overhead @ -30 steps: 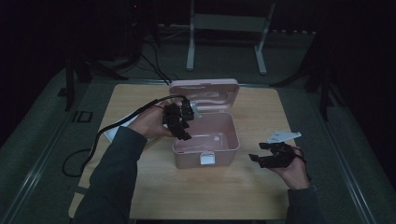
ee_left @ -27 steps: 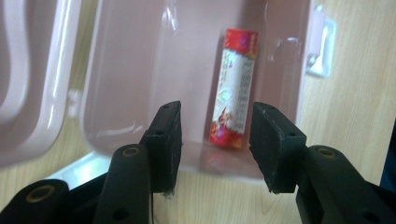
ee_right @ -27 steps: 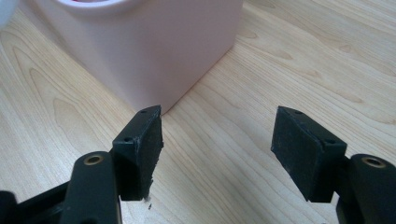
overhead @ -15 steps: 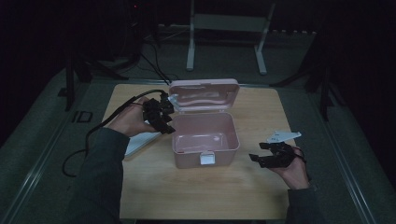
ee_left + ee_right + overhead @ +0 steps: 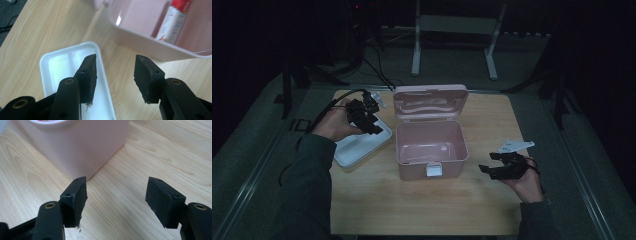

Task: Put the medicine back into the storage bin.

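The left gripper (image 5: 115, 75) has its jaws parted with nothing between them; through the gap I see bare wood and the long rim of the white tray (image 5: 75, 48), which lies flat and empty just beside the pink box (image 5: 160, 50). From above, that gripper (image 5: 364, 116) hangs over the far end of the tray (image 5: 357, 150), at the left of the box (image 5: 432, 150). Inside the box a tube with red and white print (image 5: 172, 22) leans against the inner wall. The lid (image 5: 430, 101) stands open at the back.

The right gripper (image 5: 116, 200) is likewise open and holds nothing, its jaws straddling bare table (image 5: 155, 150) near a front corner of the box (image 5: 82, 147). In the high view it (image 5: 507, 167) rests low on the table, apart from the box.

My guess is that the tray is next, either to be lifted or set into the box. It looks thin, smooth and light, so a pinch on the rim may slip or tip it, and a jaw coming down on the edge could flip the near end up. If the tray belongs inside the box, the leaning tube may stop it seating level. The box itself seems light; a push against its wall could slide it across the wood or knock the lid, since the right gripper is not steadying it.
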{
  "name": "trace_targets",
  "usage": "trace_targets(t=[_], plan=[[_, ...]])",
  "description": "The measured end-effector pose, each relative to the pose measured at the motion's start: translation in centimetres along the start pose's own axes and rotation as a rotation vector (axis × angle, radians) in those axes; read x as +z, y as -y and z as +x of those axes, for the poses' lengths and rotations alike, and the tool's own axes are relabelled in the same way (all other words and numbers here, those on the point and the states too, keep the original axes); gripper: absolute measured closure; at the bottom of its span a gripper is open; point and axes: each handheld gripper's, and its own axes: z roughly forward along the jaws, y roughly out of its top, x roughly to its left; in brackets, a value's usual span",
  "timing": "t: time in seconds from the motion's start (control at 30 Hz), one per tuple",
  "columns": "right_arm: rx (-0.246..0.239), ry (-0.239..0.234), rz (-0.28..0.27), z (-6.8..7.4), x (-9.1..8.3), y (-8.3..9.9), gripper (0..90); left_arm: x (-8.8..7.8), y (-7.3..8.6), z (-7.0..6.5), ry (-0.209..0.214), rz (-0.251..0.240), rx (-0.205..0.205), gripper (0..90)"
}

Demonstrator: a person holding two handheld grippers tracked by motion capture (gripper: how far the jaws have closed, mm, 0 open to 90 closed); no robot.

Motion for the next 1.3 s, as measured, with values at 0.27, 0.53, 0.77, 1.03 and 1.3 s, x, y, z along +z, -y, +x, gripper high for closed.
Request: trace_targets(t=[0.27,0.53,0.77,1.03,1.3], plan=[[-0.004,-0.001,0.004,0.0,0.1,0.0,33.0,1.6,2.0,2.5,-0.029,0.02,-0.081,52.4],[-0.004,-0.003,0.005,0.0,0.0,0.0,32.9,3.7,3.7,4.5,-0.016,0.072,-0.165,54.0],[-0.002,-0.005,0.002,-0.1,-0.1,0.0,32.8,6.2,5.2,6.0,-0.017,0.162,-0.217,57.7],[-0.003,-0.008,0.006,-0.1,0.0,0.1,32.7,9.5,7.1,7.0,0.043,0.277,-0.258,67.9],[-0.002,-0.007,0.002,-0.2,-0.1,0.1,32.7,11.9,8.0,7.4,0.039,0.353,-0.285,70.2]])
